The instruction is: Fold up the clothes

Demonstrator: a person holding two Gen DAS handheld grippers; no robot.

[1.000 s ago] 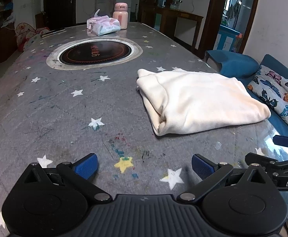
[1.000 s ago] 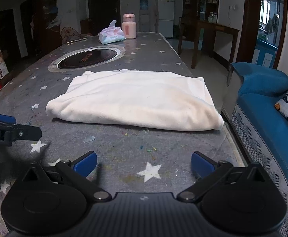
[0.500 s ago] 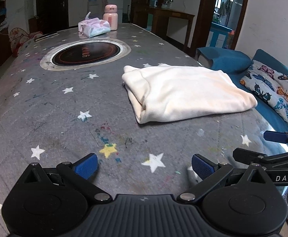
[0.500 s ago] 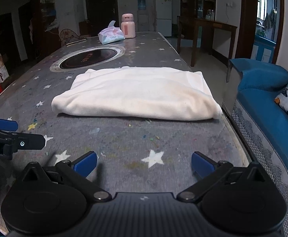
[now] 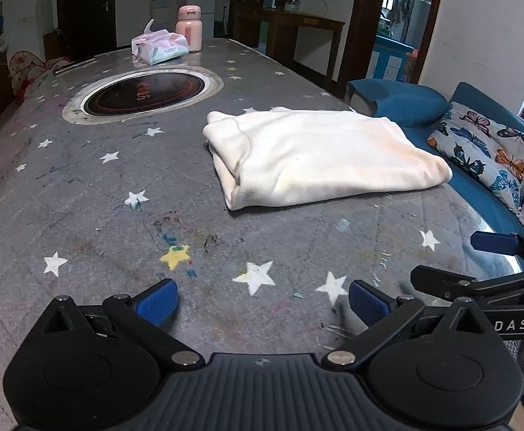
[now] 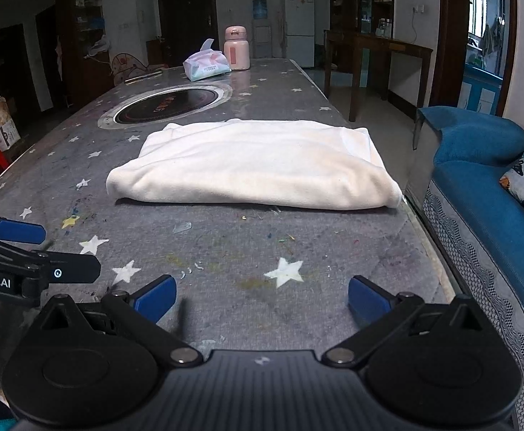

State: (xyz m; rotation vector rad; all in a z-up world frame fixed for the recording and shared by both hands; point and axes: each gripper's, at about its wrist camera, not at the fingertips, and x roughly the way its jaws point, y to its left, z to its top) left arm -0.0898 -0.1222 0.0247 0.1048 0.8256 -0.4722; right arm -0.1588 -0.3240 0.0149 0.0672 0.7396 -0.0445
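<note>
A cream garment (image 5: 319,158) lies folded in a flat rectangle on the grey star-patterned table (image 5: 82,215); it also shows in the right wrist view (image 6: 255,168). My left gripper (image 5: 262,303) is open and empty, held above the table well short of the garment. My right gripper (image 6: 262,296) is open and empty, also short of the garment, near the table's front edge. Each gripper shows at the edge of the other's view: the right one (image 5: 491,251) and the left one (image 6: 28,248).
A round black hotplate (image 5: 143,89) is set into the table beyond the garment. A tissue pack (image 5: 159,46) and a pink bottle (image 5: 189,28) stand at the far end. A blue sofa (image 6: 495,194) with butterfly cushions (image 5: 484,151) runs along the table's right edge.
Both grippers have drawn back from the folded garment toward the near end of the table. The garment has not moved. Both stay open.
</note>
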